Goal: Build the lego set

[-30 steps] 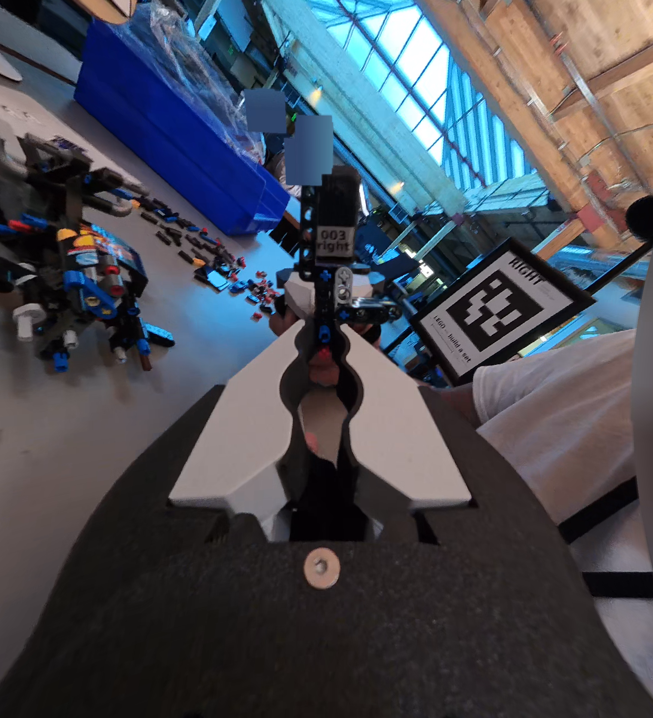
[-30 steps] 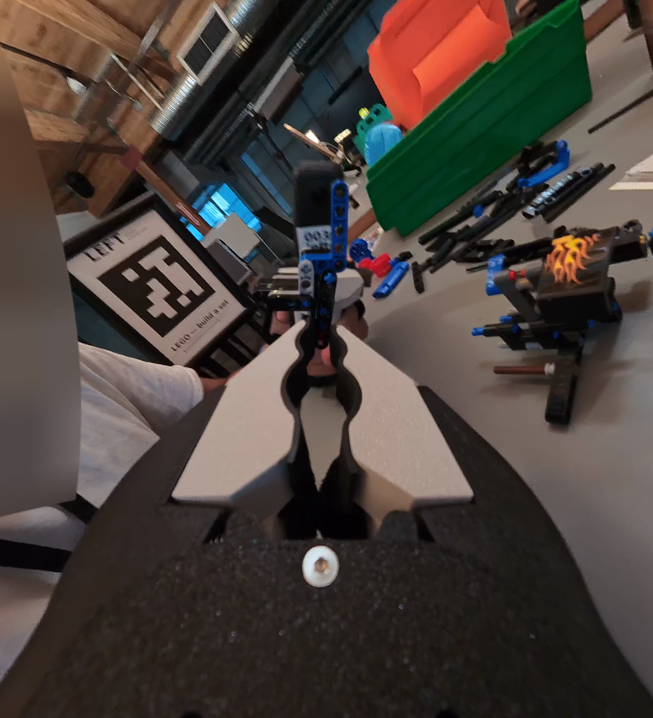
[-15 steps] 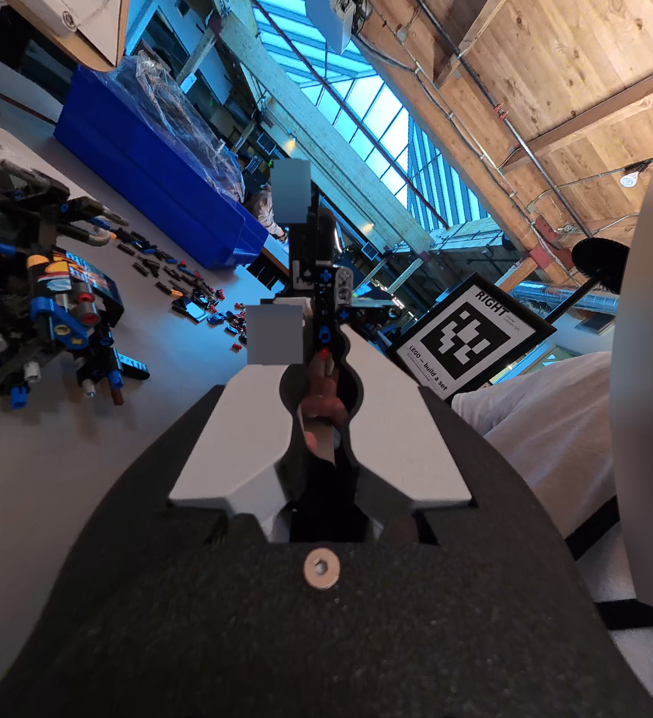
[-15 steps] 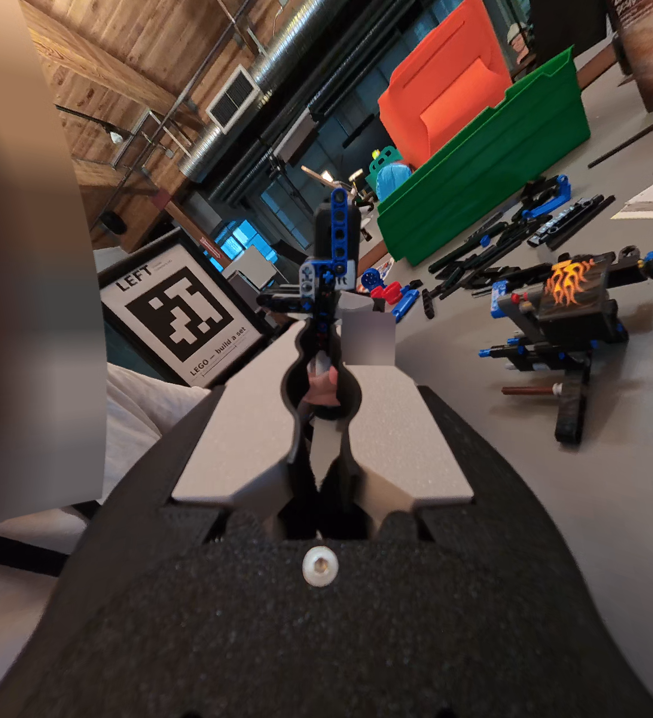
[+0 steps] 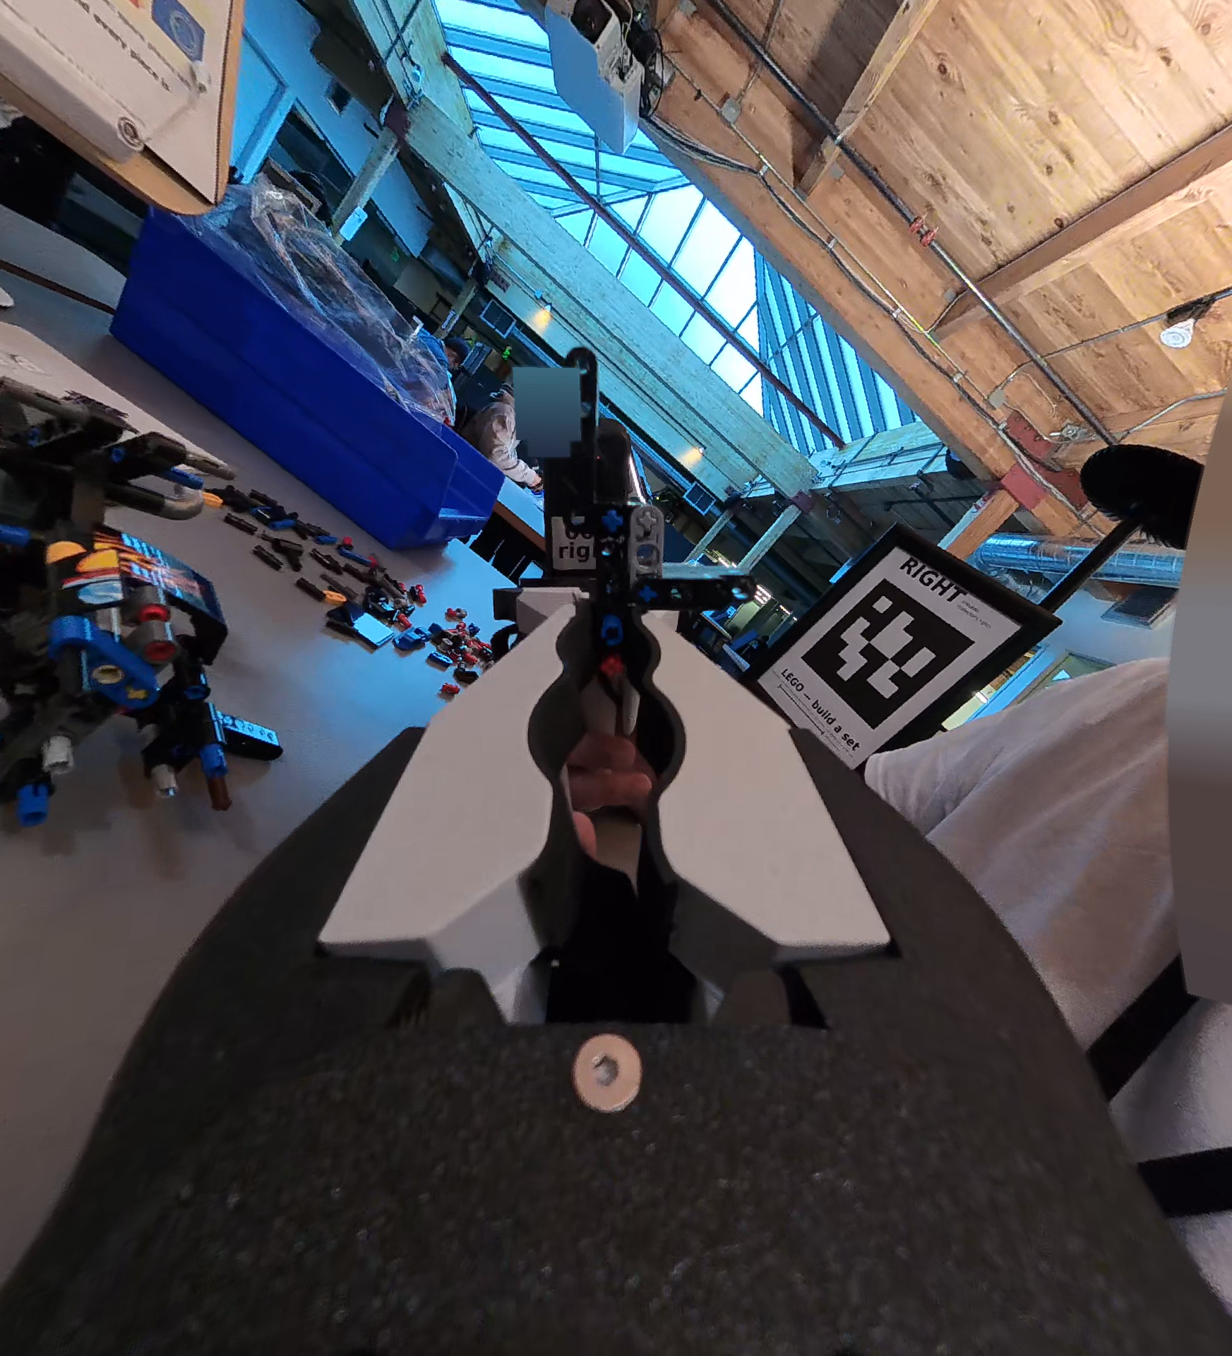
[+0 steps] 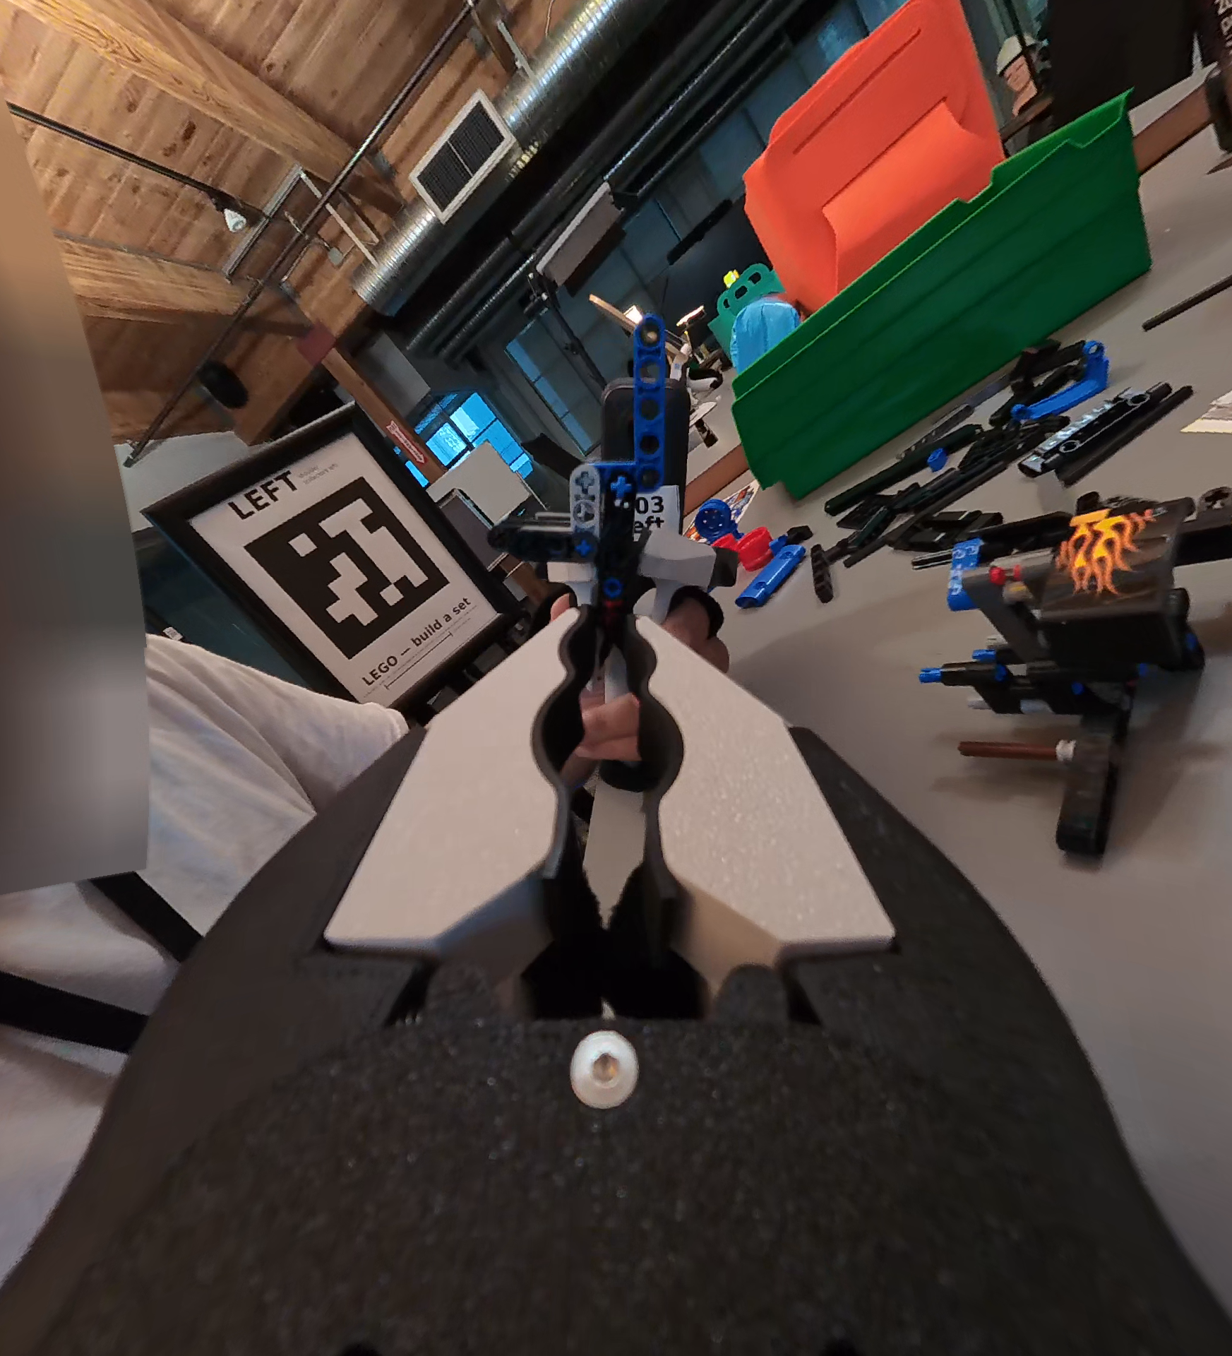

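Observation:
A small lego assembly of a black upright beam, blue pins, a grey connector and a black cross beam is held in the air between my two grippers, which face each other. My left gripper is shut on its lower end. My right gripper is shut on the same assembly from the opposite side; here its long upright beam shows blue. Each gripper's body shows just beyond the assembly in the other's view. A larger part-built model lies on the grey table at left.
A blue bin and several loose small parts lie beyond the model. A flame-decorated subassembly, loose long beams, a green bin and an orange bin are at right. Framed marker boards stand near a person's white sleeve. Both grippers' tips are roughly 11 cm from the flame-decorated subassembly.
Both grippers have tilted upward with the assembly still held between them; more ceiling shows and the table items have slid lower in both views.

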A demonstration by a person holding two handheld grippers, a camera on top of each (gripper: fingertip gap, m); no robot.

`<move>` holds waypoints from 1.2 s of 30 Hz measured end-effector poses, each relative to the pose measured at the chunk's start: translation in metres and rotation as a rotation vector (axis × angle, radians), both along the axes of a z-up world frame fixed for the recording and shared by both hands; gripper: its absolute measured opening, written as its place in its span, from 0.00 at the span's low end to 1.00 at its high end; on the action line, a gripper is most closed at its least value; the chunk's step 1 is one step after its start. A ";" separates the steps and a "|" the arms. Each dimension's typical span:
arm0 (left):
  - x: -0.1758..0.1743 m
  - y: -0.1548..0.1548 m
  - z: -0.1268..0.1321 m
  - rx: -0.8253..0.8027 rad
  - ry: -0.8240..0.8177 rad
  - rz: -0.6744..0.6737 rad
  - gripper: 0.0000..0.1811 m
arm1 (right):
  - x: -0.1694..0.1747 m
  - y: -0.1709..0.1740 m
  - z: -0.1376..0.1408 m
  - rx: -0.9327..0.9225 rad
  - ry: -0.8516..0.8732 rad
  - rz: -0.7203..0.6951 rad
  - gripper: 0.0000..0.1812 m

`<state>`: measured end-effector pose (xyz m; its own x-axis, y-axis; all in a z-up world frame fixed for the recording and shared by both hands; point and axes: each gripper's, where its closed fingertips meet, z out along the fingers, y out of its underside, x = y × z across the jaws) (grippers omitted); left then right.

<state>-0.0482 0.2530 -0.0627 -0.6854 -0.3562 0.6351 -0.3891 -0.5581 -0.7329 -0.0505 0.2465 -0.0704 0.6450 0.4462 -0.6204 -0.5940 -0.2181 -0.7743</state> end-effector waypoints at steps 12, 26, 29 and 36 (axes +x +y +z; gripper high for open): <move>-0.002 -0.004 0.001 0.031 -0.034 0.030 0.03 | -0.001 -0.004 0.000 -0.018 0.000 0.029 0.03; 0.004 -0.003 0.003 0.005 -0.035 0.068 0.03 | 0.004 -0.002 0.002 -0.004 0.053 -0.017 0.03; 0.004 -0.004 0.002 0.015 -0.034 0.070 0.03 | 0.005 -0.003 0.002 -0.006 0.053 -0.007 0.03; 0.002 0.003 0.007 -0.033 -0.041 0.075 0.03 | 0.001 0.000 -0.002 -0.031 -0.129 -0.068 0.08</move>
<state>-0.0466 0.2559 -0.0557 -0.6837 -0.3866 0.6190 -0.3153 -0.6084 -0.7283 -0.0499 0.2463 -0.0728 0.7481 0.3807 -0.5435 -0.5045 -0.2057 -0.8386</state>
